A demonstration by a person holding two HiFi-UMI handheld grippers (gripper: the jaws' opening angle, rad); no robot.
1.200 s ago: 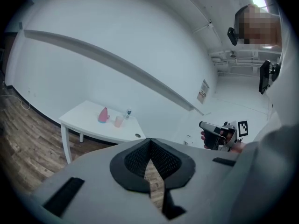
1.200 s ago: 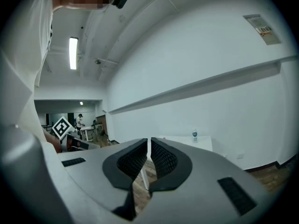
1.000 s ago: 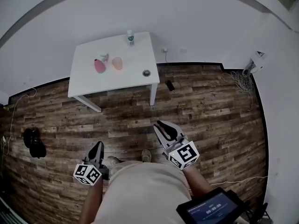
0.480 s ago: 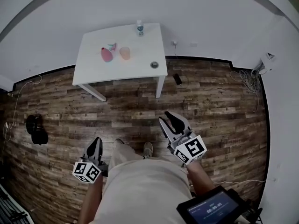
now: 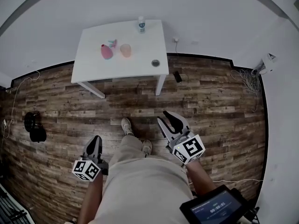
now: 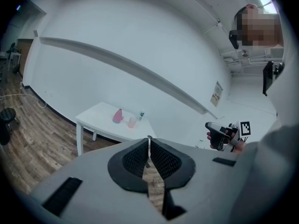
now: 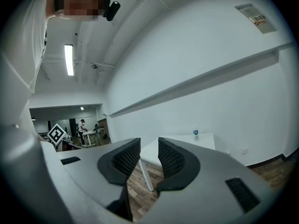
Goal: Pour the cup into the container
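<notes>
Person has stepped fwd; table (image 5: 93, 64) w/ cup (image 5: 125, 50) + pink container (image 5: 107, 52) now sits higher, upper centre. Left tongs (image 5: 96, 139) shut, right tongs (image 5: 167, 118) narrowly apart, both empty. Approach only, pour not begun.

From the head view, the cup (image 5: 125, 50) and pink container (image 5: 107, 52) on the distant bench (image 5: 93, 64) are too small to show any contents, and a dark round item (image 5: 155, 63) near the bench's corner cannot be identified; the far legs are hidden beneath the top. A screen device (image 5: 217, 209) is cut off by the bottom edge. In the right gripper view, the right gripper (image 7: 148, 146) covers much of the bench, leaving cup and container out of sight
</notes>
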